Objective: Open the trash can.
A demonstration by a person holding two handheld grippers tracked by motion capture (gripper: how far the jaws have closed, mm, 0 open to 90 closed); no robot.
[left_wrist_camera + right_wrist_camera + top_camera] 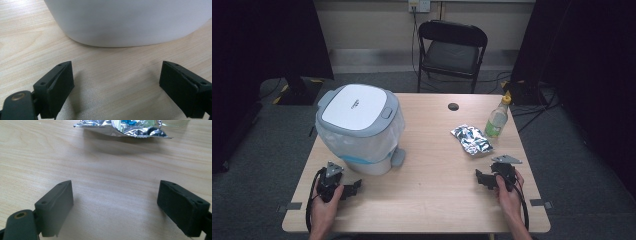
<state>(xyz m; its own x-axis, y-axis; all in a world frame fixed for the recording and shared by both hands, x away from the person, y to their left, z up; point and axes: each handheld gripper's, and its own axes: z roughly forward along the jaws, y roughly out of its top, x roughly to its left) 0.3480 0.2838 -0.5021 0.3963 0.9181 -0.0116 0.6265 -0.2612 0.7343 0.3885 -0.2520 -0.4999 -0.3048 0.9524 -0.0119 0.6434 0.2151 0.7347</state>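
My left gripper point(353, 188) rests on the wooden table point(427, 205) at the front left, just in front of a white bin point(359, 125) with a grey-rimmed lid. Its jaws stand open point(116, 67) with bare wood between them, and the bin's white wall point(125, 22) lies close ahead. At the front right my right gripper point(482, 179) also rests on the table, open point(115, 185) and holding nothing. A crumpled silver foil packet point(471, 139) lies beyond it, and the packet point(122, 127) is apart from the jaws.
A clear bottle with a yellow cap point(497, 118) stands behind the packet near the right edge. A dark cable hole point(453, 106) sits at the table's back. A black folding chair point(452, 47) stands beyond the far edge.
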